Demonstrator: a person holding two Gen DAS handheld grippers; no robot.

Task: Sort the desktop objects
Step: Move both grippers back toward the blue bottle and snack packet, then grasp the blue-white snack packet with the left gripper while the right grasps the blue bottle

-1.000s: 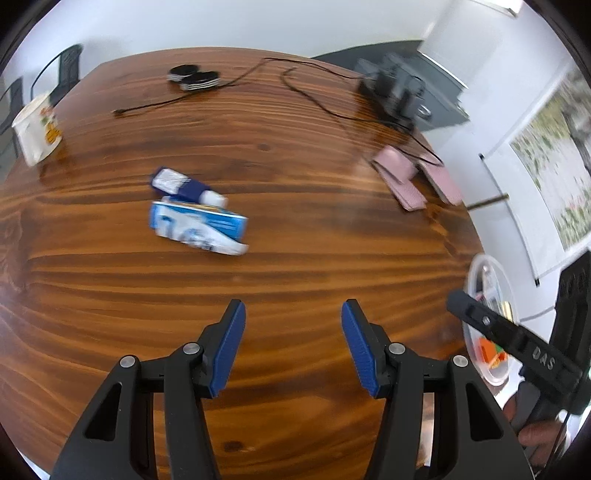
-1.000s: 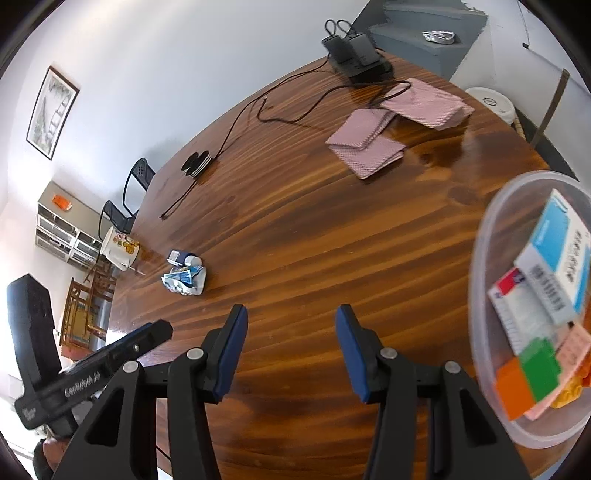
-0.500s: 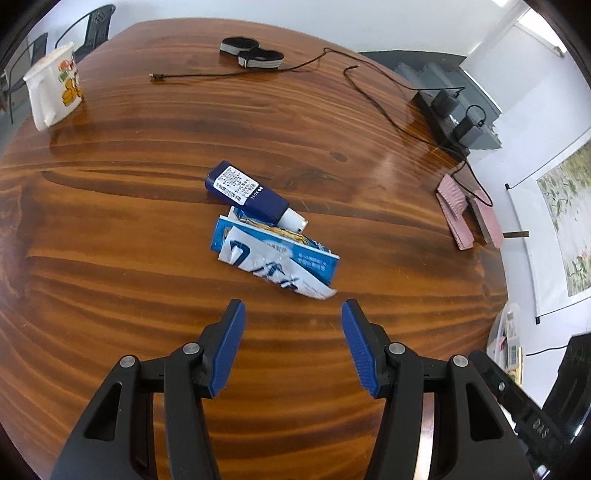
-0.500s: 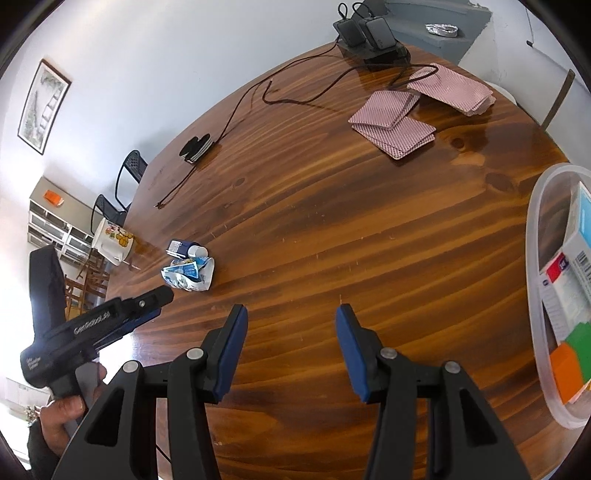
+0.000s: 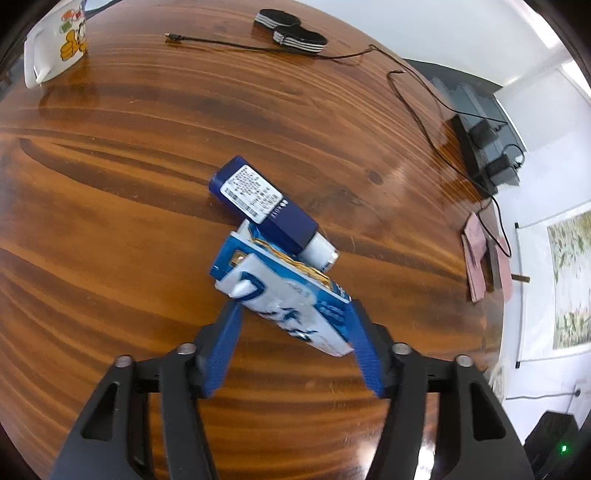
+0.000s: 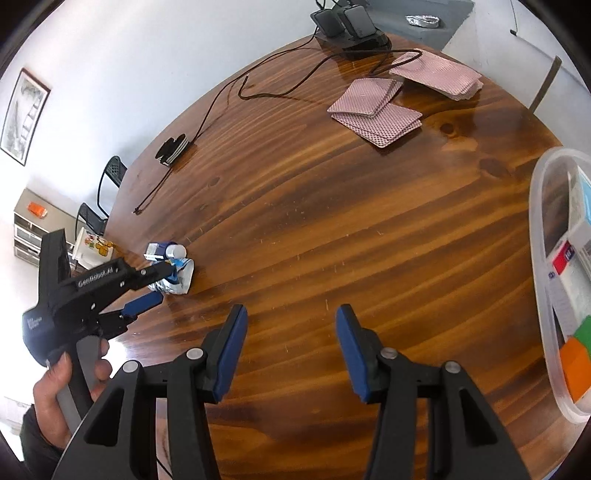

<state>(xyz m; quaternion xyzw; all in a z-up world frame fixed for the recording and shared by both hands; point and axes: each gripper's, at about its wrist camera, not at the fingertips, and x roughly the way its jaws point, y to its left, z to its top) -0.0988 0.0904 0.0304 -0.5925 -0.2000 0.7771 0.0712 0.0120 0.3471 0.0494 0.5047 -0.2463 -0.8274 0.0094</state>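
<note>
A crumpled blue-and-white packet (image 5: 284, 299) lies on the wooden table (image 5: 110, 155), against a dark blue bottle with a white cap (image 5: 266, 206). My left gripper (image 5: 293, 321) is open, its blue fingers on either side of the packet's near end, not closed on it. In the right wrist view the left gripper (image 6: 162, 286) shows at the packet (image 6: 177, 280) and the bottle (image 6: 166, 251). My right gripper (image 6: 290, 343) is open and empty above bare table. A clear plastic bin (image 6: 543, 295) at the right holds boxes and coloured blocks.
A cartoon mug (image 5: 55, 40) stands far left. Black cables (image 5: 406, 88), black-and-white discs (image 5: 291, 29) and chargers (image 5: 487, 147) lie at the back. Stacks of pink cards (image 6: 380, 110) lie at the far right. A chair (image 6: 110, 173) stands beyond the table.
My left gripper has moved forward and down to the packet, which now sits between its open fingers. The right gripper has shifted a little left; the bin shows further right.
</note>
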